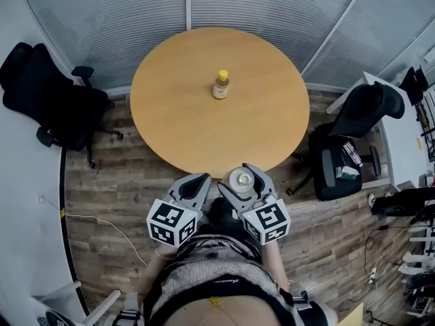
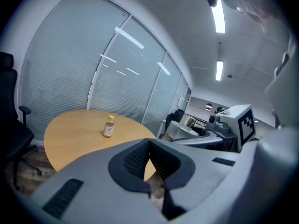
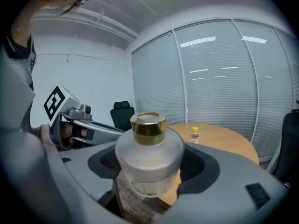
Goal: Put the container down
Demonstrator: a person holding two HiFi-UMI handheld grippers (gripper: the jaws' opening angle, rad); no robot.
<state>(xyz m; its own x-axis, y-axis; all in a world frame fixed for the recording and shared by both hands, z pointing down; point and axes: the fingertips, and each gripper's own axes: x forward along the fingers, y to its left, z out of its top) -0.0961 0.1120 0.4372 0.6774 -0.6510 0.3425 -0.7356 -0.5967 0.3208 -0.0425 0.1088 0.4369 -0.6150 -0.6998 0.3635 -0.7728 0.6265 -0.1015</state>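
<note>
The right gripper [image 1: 239,182] jaws pinch the frosted, gold-capped container [image 3: 148,157], held in the air at the tabletop's [image 1: 177,121] near edge; the left gripper [image 1: 196,185] jaws are pressed together, empty; a small bottle [image 1: 220,85] stands mid-tabletop, bare wood all around it.

Two grey plastic hand-held tools, the left gripper [image 1: 198,181] and the right gripper [image 1: 243,177], have curved jaws lined with black ribbed pads [image 2: 132,160]. Each carries a white cube with black square markers [image 1: 173,223]. The person wears a finely patterned black-and-white top [image 1: 211,277], possibly striped.
</note>
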